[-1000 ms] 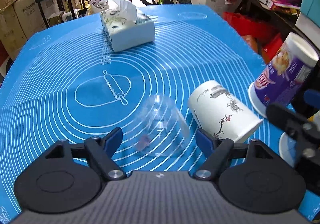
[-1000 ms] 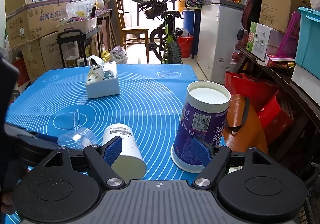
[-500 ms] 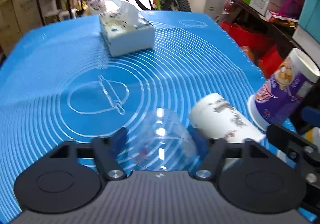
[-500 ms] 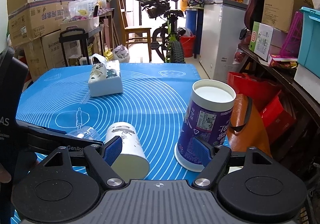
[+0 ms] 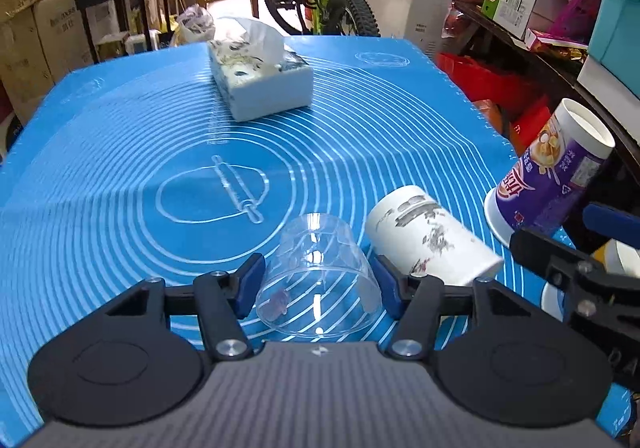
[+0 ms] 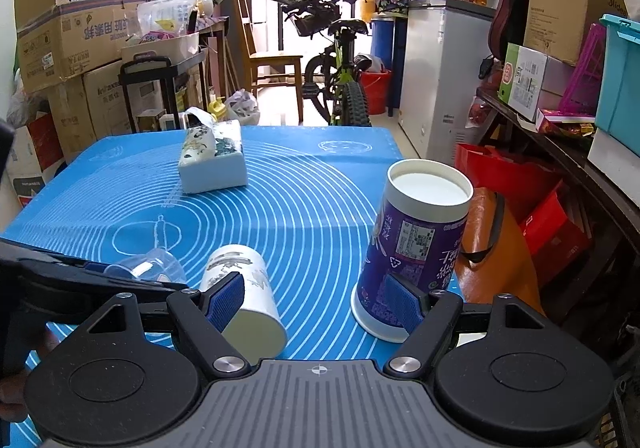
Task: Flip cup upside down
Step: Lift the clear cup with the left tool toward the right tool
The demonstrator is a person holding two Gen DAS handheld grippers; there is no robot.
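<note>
A clear plastic cup (image 5: 316, 280) lies on its side on the blue mat (image 5: 120, 167), mouth toward my left gripper (image 5: 318, 284). The left jaws have closed on the cup, one on each side. A white paper cup (image 5: 430, 238) with ink drawings lies on its side just right of it. A purple paper cup (image 5: 548, 183) stands upside down near the mat's right edge. My right gripper (image 6: 316, 302) is open and empty, with the white cup (image 6: 244, 296) near its left finger and the purple cup (image 6: 412, 256) behind its right finger. The clear cup also shows in the right wrist view (image 6: 154, 268).
A white tissue box (image 5: 260, 79) sits at the back of the mat. The mat's right edge drops off beside the purple cup, with red bags and shelves beyond. Boxes, a cart, a chair and a bicycle stand behind the table.
My left gripper moved forward around the clear cup and its jaws closed in on the cup's sides. The right gripper barely moved.
</note>
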